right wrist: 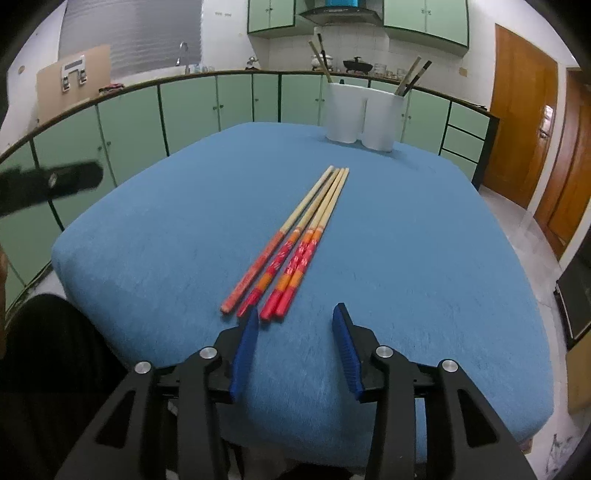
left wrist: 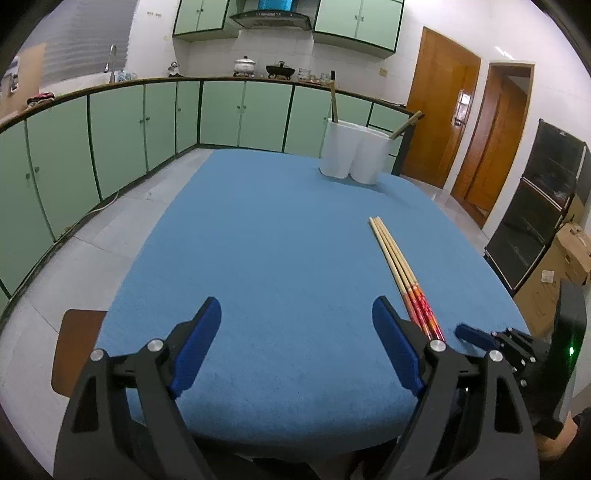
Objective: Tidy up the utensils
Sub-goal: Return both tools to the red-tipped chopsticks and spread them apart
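At lower centre of the right wrist view, the right hand-held gripper point(right wrist: 293, 328) is held moderately open and empty, its left pad just beside the red ends of four chopsticks point(right wrist: 295, 243) laid side by side on the blue tabletop point(right wrist: 424, 258), presumably lined up for a grasp. The left hand-held gripper point(left wrist: 295, 325) is spread wide, holding nothing. A white two-compartment holder point(right wrist: 364, 114), already stocked with other chopsticks, is set upper centre.

A home kitchen is showing ahead of the tongs: pale green cabinets point(left wrist: 221, 110) are lining the counter, a range hood point(left wrist: 271, 16) is hanging over pots point(left wrist: 244, 65), a faucet point(left wrist: 112, 61) to the left.
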{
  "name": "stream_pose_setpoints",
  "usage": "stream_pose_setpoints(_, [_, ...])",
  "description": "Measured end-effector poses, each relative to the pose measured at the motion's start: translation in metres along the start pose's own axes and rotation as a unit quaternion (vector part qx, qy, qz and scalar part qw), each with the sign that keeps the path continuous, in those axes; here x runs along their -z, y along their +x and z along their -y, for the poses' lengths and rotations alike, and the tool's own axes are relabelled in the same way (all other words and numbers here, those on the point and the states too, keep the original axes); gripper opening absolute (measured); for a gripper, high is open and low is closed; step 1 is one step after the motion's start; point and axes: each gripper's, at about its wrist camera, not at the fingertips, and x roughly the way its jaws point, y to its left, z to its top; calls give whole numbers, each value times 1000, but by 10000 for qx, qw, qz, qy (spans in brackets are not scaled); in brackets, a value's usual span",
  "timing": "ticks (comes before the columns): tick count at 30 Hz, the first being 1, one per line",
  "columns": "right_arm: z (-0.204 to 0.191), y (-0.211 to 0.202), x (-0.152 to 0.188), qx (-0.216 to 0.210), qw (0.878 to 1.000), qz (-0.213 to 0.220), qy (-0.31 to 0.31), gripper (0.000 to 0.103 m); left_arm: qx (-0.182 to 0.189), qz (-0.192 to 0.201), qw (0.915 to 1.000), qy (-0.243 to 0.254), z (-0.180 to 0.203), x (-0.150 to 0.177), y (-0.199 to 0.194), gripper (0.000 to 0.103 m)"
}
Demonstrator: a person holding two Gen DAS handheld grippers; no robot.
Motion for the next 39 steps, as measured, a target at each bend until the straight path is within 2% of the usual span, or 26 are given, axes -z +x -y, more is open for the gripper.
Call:
stream_pose_setpoints(2, [6, 3, -3, 6, 10000, 8, 77, 39, 21, -31, 10000, 4, 1, 1, 2, 82])
stream_pose_setpoints(4, [9, 5, -5, 29, 10000, 0, 75, 27, 39, -32, 10000, 12, 2, 3, 2, 82])
stream_pose_setpoints(6, [13, 4, -5, 20, 9999, -27, 101, 21, 43, -34, 10000, 4, 1, 2, 4, 82])
stream_pose_setpoints(8, [20, 2, -4, 9, 9998, -49, 208, 20, 61, -53, 10000, -24, 1, 0, 6, 82])
stream_pose_setpoints(9, [22, 2, -3, -50, 9996, -64, 277, 21, 82, -68, 9999, -30, 2, 0, 6, 82])
stream_pose_setpoints(11, [29, -2, -2, -213, 9988, -99, 438, 30, 114, -73, 9999, 17, 6, 1, 7, 82])
stream_pose_setpoints(12, [31, -4, -2, -228, 9986, -89, 473, 37, 124, -74, 9999, 32, 8, 1, 7, 82])
stream_pose_setpoints(13, [33, -7, -1, -179, 9986, -63, 497, 39, 138, -82, 9999, 29, 8, 1, 7, 82])
stream_pose_setpoints(19, [45, -10, 8, 8, 9988, -120, 478, 40, 185, -136, 9997, 21, 14, 3, 9, 82])
stream_pose_setpoints(29, [39, 1, 0, 109, 9995, 20, 279, 42, 287, -276, 9988, 269, 37, 15, 17, 82])
stream_pose_setpoints(32, [40, 5, -3, 112, 9995, 46, 288, 25, 362, -372, 9979, 388, 47, 24, 22, 82])
stream_pose_setpoints(34, [41, 7, -5, 69, 9996, 47, 276, 9, 403, -420, 9973, 444, 51, 28, 25, 82])
stream_pose_setpoints(39, [53, 4, -2, 6, 9993, 27, 372, 6, 465, -523, 9956, 622, 64, 34, 34, 82])
